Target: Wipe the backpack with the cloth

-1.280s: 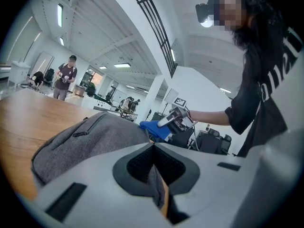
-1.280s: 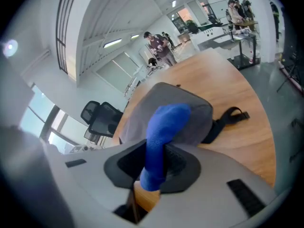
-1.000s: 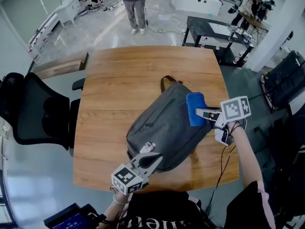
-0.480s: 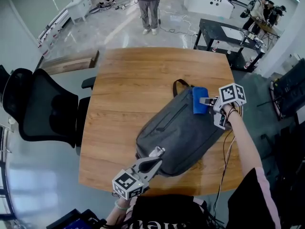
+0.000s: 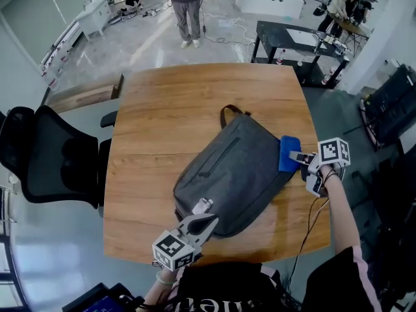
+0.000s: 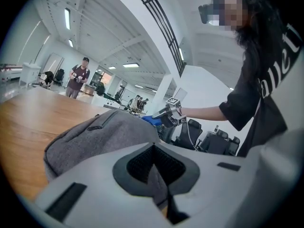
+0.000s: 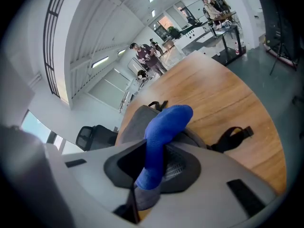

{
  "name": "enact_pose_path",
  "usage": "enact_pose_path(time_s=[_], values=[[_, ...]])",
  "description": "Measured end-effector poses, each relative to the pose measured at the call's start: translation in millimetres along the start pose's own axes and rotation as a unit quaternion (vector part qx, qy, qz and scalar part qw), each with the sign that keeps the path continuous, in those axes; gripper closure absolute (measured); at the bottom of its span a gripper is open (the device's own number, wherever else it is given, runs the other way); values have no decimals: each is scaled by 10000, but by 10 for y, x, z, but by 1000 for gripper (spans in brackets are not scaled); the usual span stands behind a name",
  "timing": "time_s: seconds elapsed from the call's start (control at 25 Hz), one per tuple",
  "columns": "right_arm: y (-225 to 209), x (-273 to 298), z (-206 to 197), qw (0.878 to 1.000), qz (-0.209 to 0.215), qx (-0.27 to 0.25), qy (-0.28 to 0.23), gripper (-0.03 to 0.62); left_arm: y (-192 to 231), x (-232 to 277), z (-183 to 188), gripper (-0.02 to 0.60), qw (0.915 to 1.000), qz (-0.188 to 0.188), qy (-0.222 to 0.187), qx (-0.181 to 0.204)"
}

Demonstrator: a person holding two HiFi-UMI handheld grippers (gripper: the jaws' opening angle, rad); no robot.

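2 grippers busy: your right gripper (image 5: pixel 300 156) clamps the blue cloth (image 5: pixel 288 153) at the backpack's (image 5: pixel 227 174) 3 o'clock edge. Your left gripper (image 5: pixel 209 220) pinches its 6 o'clock end on the bench (image 5: pixel 162 103). Wiping seems underway, most surface probably left.

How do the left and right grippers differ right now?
Load: the left gripper pinches grey fabric of the backpack; the right gripper clamps the blue cloth.
Place: the left gripper is at the backpack's near end, by the near edge of the table; the right gripper is at the backpack's right side, cloth against it.
Role, likely: the left gripper steadies, the right gripper wipes.
Shared: both are shut on something soft.
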State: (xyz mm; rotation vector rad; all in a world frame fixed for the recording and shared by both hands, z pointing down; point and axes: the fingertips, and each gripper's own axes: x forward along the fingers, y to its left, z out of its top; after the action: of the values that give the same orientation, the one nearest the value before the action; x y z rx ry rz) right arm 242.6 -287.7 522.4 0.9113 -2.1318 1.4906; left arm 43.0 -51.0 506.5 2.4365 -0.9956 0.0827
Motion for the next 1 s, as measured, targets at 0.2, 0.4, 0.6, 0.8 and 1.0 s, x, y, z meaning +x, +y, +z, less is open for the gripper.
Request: enact_pose_path(time_s=[0.2,0.4,0.6,0.8,1.0], values=[[-265,-333,-332,9997,-123,127,-177,516,-135,97,-61,584,10000,-47,78,30],[-426,-405,-539,9990,-118,300,-323,516,-200,192,-83,584,9999,-13,100,50],[-330,-436,-503,9985,-29,25,-542,516,-257,205,-159,584,9998,179,132,20],[-201,-639,-638,9951,-63,-247,-959,516,-354,117,-266,584,9988,447,218,-18],[-110,-749,-1112,9908,-104,107,-1343,516,-347,-10,-299,584,9981,559,264,-63]])
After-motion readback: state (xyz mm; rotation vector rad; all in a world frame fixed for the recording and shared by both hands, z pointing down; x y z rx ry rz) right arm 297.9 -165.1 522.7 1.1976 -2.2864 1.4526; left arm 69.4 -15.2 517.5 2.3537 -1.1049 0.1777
